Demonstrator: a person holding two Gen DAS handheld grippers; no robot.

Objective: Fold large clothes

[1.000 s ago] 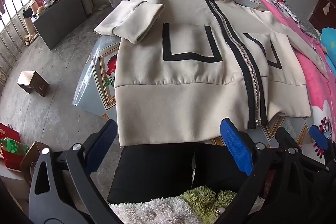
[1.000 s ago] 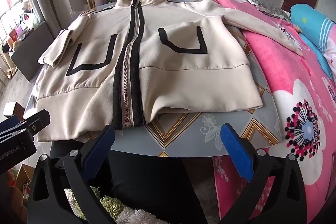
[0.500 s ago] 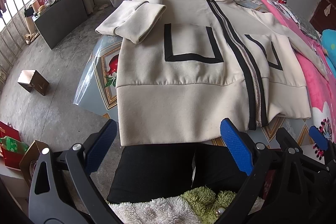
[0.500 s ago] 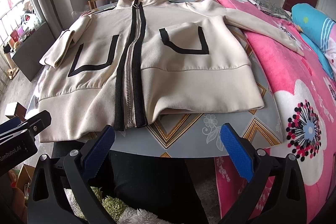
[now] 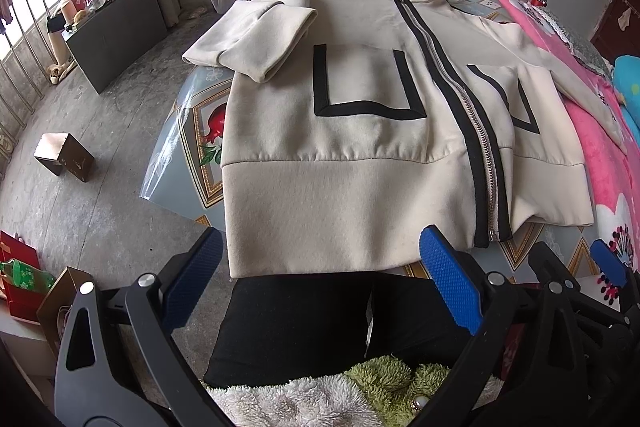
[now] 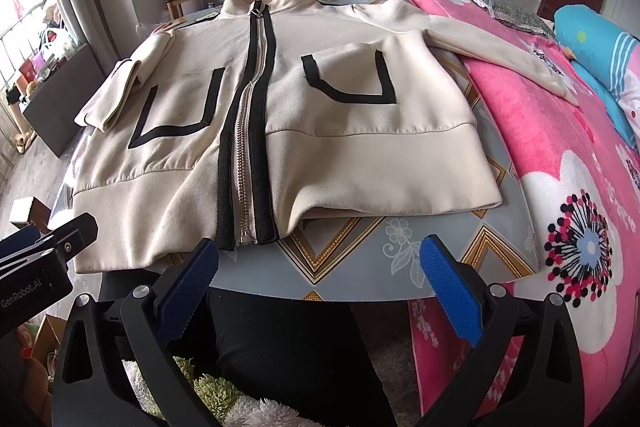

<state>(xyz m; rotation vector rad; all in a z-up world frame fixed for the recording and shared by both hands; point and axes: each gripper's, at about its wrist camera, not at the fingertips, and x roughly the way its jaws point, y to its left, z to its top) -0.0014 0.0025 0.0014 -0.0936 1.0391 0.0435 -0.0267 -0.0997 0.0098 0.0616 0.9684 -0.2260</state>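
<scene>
left gripper (image 5: 316,281) and right gripper (image 6: 318,281), both wide open and empty, hover short of the cream zip-front fleece jacket (image 6: 280,115) spread flat on the patterned table (image 6: 404,247); its overhanging hem may slide off if tugged unevenly.

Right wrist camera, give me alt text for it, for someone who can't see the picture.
A cream zip-up jacket with black trim lies face up and zipped on a patterned table, one sleeve folded in, the other stretched onto a pink floral blanket. The open right gripper hovers empty at the near table edge, the left gripper at far left.
</scene>
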